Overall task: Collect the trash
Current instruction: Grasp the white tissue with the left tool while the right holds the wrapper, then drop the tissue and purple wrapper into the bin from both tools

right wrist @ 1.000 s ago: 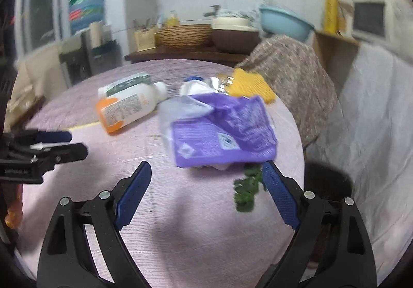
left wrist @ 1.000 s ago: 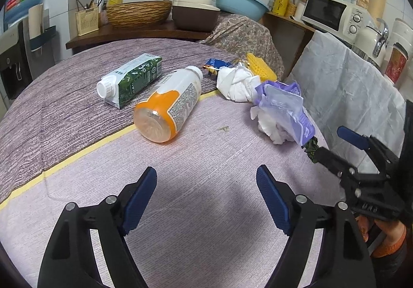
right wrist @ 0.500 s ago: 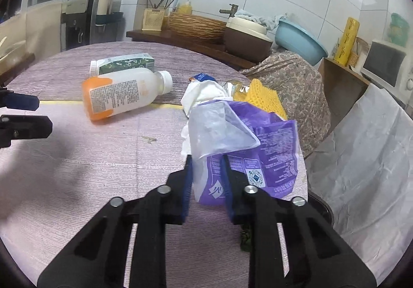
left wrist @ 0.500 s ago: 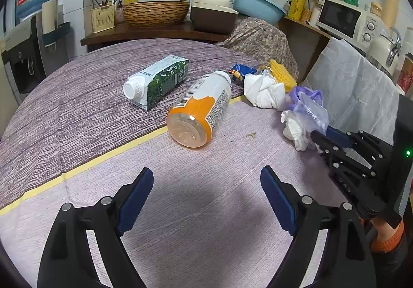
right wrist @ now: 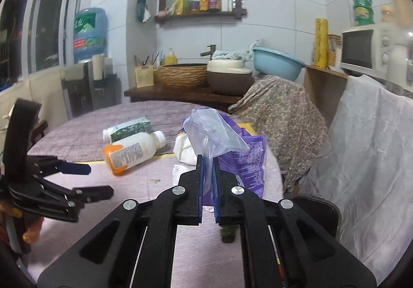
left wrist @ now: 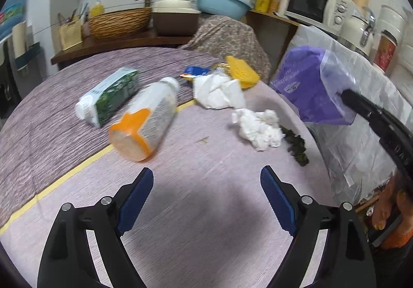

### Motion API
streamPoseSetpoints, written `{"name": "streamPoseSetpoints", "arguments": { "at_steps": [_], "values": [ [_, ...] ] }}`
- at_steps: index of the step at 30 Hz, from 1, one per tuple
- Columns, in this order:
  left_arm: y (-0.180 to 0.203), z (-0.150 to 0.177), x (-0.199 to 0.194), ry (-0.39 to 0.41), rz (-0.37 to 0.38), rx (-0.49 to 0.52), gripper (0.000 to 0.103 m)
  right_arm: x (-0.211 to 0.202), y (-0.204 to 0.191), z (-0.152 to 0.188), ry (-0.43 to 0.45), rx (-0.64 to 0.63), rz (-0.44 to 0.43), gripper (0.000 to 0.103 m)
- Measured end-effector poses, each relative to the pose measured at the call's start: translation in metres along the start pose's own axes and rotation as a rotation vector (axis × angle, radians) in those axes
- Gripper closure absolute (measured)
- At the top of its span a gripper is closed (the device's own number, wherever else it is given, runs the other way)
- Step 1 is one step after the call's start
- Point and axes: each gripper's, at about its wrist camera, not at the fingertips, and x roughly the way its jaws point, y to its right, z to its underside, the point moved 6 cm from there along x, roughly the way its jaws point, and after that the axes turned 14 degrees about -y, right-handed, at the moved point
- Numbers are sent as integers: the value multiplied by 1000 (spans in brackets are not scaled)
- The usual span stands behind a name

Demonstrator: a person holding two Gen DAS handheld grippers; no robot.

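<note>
My right gripper (right wrist: 208, 159) is shut on a purple plastic wrapper (right wrist: 242, 156) and holds it up off the round table (right wrist: 160, 166). The left wrist view shows that wrapper (left wrist: 312, 89) hanging off the table's right edge from the right gripper (left wrist: 344, 94). My left gripper (left wrist: 204, 182) stands open above the bare cloth, nothing between its fingers. On the table lie an orange-based plastic bottle (left wrist: 147, 125), a green carton (left wrist: 111, 97), crumpled white tissues (left wrist: 258, 128), another white wad (left wrist: 219, 92), a yellow packet (left wrist: 242, 71) and dark leafy scraps (left wrist: 296, 143).
A white plastic sheet (left wrist: 361, 112) drapes over something at the right of the table. A patterned cloth (left wrist: 229, 35) covers a chair behind. The counter holds a wicker basket (left wrist: 118, 22), a brown pot (left wrist: 175, 19), a blue basin (left wrist: 222, 5) and a microwave (left wrist: 312, 4).
The right gripper has closed on the purple wrapper and lifted it off the table, uncovering the tissue and leafy scraps beneath. The left gripper has shifted a little and stays open.
</note>
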Motion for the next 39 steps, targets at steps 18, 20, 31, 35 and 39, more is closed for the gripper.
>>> {"name": "streamPoseSetpoints", "arguments": {
  "at_steps": [18,20,31,35,39],
  "values": [
    [38,-67,93,-131,174,-74,77,-31,57,37,10,145,51,96],
    [39,-64,87,-111,168,-76,86,-30,64,44,4,166,53,96],
    [66,-58,19,59,189,-1,89,-19,120,76,-19,314,127,96],
    [104,-69,12,79,207,73,89,14,157,103,-113,413,125,96],
    [149,-76,31,38,220,148,89,47,178,130,-190,465,140,96]
  ]
}}
